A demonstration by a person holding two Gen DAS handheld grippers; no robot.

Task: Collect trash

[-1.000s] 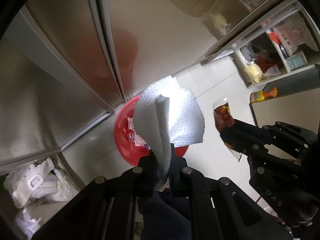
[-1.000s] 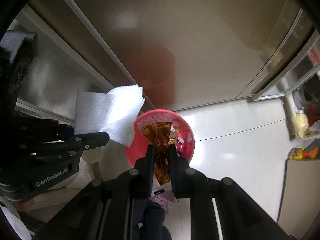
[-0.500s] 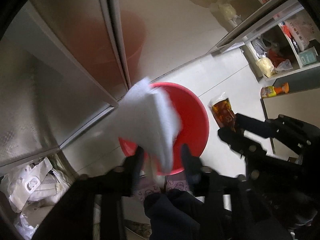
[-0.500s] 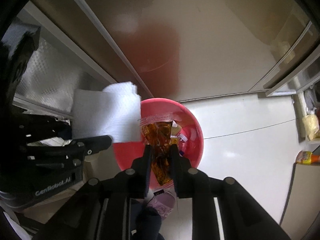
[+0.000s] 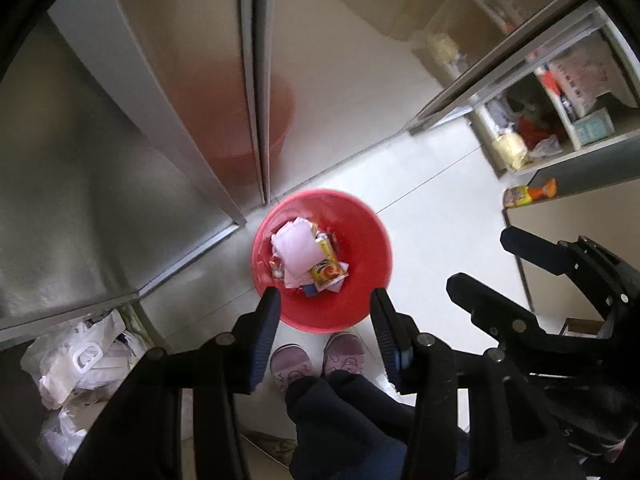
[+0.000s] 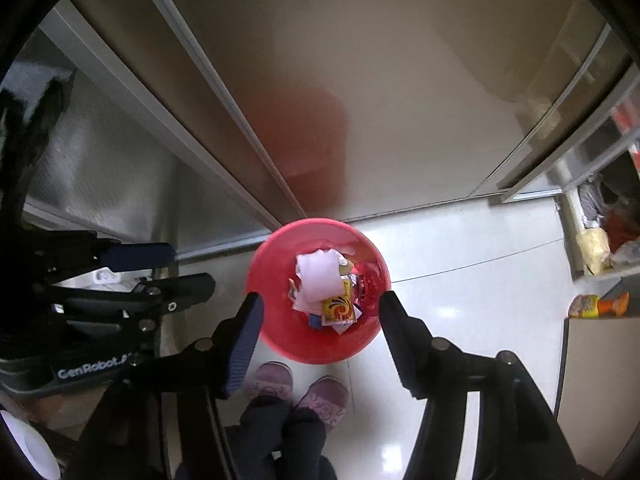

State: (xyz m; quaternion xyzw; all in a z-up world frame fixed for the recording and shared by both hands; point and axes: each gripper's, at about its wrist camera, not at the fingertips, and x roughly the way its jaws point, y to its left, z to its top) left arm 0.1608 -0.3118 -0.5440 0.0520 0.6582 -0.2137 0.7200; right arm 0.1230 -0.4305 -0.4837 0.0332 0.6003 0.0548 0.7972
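Trash: white paper (image 5: 295, 249) and yellow wrapper (image 5: 326, 269) down in the red bin (image 5: 362, 236), on top of other scraps; bin on the pale floor (image 5: 436, 216), hard against the steel cabinet (image 5: 120, 184).
Risk, bin: pile loose and light, paper uppermost; likely to spill if the bin gets knocked by the shoes (image 5: 316, 358) just beside its near rim.
Risk, task: bags (image 5: 80, 360) lying at the cabinet's foot possibly more trash; easy to overlook from this height.
Risk, tongs: two sets hanging close together above the bin; could clash on the next reach.
Left gripper (image 5: 324, 320): jaws just been opening, now apart, nothing between them, touching nothing.
Right gripper (image 6: 318, 318): jaws just been opening too, set wider, empty, clear of the bin.
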